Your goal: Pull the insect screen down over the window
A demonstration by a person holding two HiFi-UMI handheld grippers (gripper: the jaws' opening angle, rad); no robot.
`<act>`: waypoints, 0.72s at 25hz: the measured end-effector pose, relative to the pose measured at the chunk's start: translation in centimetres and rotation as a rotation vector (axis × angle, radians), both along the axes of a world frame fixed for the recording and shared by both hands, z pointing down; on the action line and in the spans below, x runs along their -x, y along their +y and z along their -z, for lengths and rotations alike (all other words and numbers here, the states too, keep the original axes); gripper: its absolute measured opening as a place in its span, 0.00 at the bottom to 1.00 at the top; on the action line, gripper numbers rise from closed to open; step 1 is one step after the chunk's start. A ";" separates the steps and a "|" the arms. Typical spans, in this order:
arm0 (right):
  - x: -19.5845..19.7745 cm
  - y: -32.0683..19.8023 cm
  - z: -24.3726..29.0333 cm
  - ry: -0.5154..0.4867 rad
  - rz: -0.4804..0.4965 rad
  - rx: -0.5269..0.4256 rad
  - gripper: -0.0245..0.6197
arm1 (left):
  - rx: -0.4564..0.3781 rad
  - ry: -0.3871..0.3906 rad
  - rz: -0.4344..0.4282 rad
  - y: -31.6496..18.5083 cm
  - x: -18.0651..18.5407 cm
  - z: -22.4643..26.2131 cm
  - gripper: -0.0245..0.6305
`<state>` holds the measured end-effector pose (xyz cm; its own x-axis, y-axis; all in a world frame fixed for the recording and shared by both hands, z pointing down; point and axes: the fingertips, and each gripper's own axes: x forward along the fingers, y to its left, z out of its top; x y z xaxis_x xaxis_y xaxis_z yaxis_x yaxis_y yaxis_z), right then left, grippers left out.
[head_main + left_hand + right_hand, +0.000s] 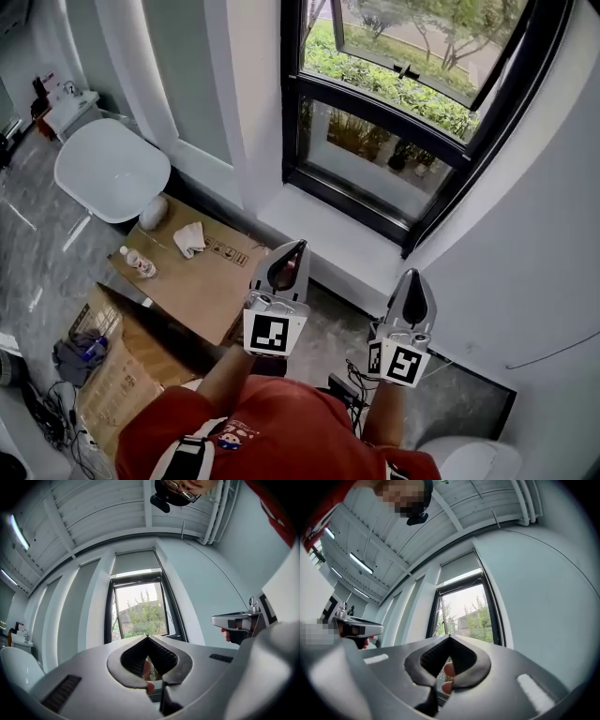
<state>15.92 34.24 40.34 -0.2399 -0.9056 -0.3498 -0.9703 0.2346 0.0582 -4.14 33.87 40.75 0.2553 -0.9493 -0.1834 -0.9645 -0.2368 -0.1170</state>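
**Window and grippers.** The window (412, 103) is shown at 1 o'clock in the head view, its glass uncovered and greenery seen through it. In the left gripper view a pale grey panel (136, 562) is set directly above the top rail; whether it is the insect screen cannot be told. The left gripper (298, 246) and right gripper (413, 274) are held side by side at 6 o'clock, apart from the sill (328, 234), each with jaws closed on nothing. A cardboard box (202, 281) is seen at 8 o'clock.

The head view looks steeply down from above at the window (394, 141). Both gripper views sit lower, tilted slightly upward, facing that same window from well back.
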 end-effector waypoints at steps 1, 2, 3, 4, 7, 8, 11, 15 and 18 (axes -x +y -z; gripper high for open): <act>0.5 -1.0 0.1 0.003 -0.001 0.000 0.05 | -0.003 0.002 -0.001 -0.9 0.5 0.2 0.05; 1.0 -2.1 0.1 0.006 -0.005 0.000 0.05 | -0.002 0.005 -0.002 -1.8 1.2 0.2 0.05; 1.5 -3.3 0.1 0.006 -0.009 -0.001 0.05 | 0.001 0.009 -0.001 -2.9 1.8 0.2 0.05; 2.0 -4.5 0.2 0.001 -0.013 0.000 0.05 | 0.005 0.014 0.000 -4.1 2.6 0.1 0.05; 3.9 -7.8 0.3 -0.006 -0.020 0.012 0.05 | 0.019 0.020 -0.004 -7.5 4.7 -0.2 0.05; 4.5 -8.8 0.4 -0.002 -0.023 0.015 0.05 | 0.022 0.022 -0.008 -8.6 5.3 -0.2 0.05; 6.2 -11.9 0.7 0.010 -0.031 0.019 0.05 | 0.027 0.036 -0.016 -11.8 7.1 0.0 0.05; 8.2 -15.8 0.4 0.023 -0.046 0.034 0.05 | 0.039 0.045 -0.035 -16.0 8.8 -0.4 0.05; 9.4 -18.0 0.2 0.031 -0.059 0.046 0.05 | 0.060 0.057 -0.059 -18.5 9.7 -0.9 0.05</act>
<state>6.53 16.20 40.15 -0.1963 -0.9332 -0.3009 -0.9803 0.1806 0.0794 -13.87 15.34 41.66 0.3015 -0.9428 -0.1425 -0.9535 -0.2979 -0.0465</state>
